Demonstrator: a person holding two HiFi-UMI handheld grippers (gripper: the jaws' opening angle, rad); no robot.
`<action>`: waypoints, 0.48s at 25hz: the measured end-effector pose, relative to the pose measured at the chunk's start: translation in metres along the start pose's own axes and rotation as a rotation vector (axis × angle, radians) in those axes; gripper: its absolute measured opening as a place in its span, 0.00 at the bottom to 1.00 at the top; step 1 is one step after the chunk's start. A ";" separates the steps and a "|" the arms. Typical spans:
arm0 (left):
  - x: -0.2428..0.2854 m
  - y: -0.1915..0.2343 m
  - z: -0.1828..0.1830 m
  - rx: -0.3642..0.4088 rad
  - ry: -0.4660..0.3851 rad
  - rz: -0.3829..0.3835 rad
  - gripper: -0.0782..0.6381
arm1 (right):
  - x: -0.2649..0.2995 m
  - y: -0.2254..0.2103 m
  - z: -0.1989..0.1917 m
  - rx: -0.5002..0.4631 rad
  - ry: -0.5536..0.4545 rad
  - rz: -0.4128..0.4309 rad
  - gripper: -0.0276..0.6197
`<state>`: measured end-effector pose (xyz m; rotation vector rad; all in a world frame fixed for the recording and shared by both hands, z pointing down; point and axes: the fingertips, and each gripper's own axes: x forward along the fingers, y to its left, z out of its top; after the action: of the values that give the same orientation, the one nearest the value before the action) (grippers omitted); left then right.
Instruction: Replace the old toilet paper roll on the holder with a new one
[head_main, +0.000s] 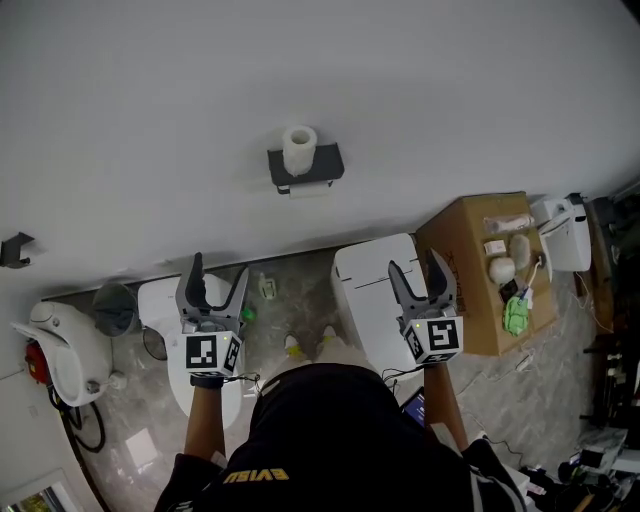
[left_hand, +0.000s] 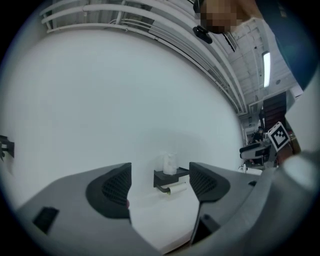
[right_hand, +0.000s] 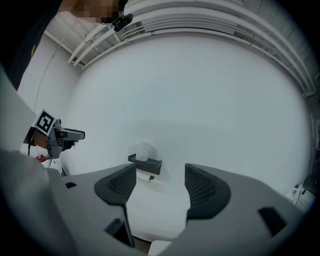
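Head view: left gripper (head_main: 220, 268) and right gripper (head_main: 415, 262) are both spread and empty, well short of the wall. The holder (head_main: 306, 168) carries the new roll (head_main: 299, 148) upright on its shelf, with the old roll (head_main: 311, 190) (nearly spent, I judge) on the bar beneath.

Left gripper view: jaws apart, holder framed between them.

Right gripper view: jaws apart, holder nearer the left jaw.

This looks like the approach; next, close in and pinch the old roll.

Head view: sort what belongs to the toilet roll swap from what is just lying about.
Job: black wall holder; upright roll on its shelf; thin roll on the bar beneath; left tongs and right tongs, both open and empty.
Lying about: toilet; grey bin; small bottle on the floor; cardboard box with oddments on top.
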<state>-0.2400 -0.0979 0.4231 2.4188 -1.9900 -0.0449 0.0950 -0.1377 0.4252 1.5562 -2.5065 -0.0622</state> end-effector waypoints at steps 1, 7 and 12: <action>0.004 -0.001 -0.003 0.007 0.009 -0.002 0.63 | 0.003 -0.003 -0.001 0.003 0.000 0.007 0.51; 0.019 -0.009 0.004 0.009 -0.007 0.025 0.63 | 0.021 -0.024 -0.001 -0.047 -0.014 0.046 0.51; 0.029 -0.001 -0.001 0.006 0.005 0.032 0.63 | 0.036 -0.037 0.003 -0.036 -0.040 0.027 0.51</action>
<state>-0.2328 -0.1264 0.4238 2.3879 -2.0291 -0.0319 0.1117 -0.1867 0.4219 1.5222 -2.5416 -0.1349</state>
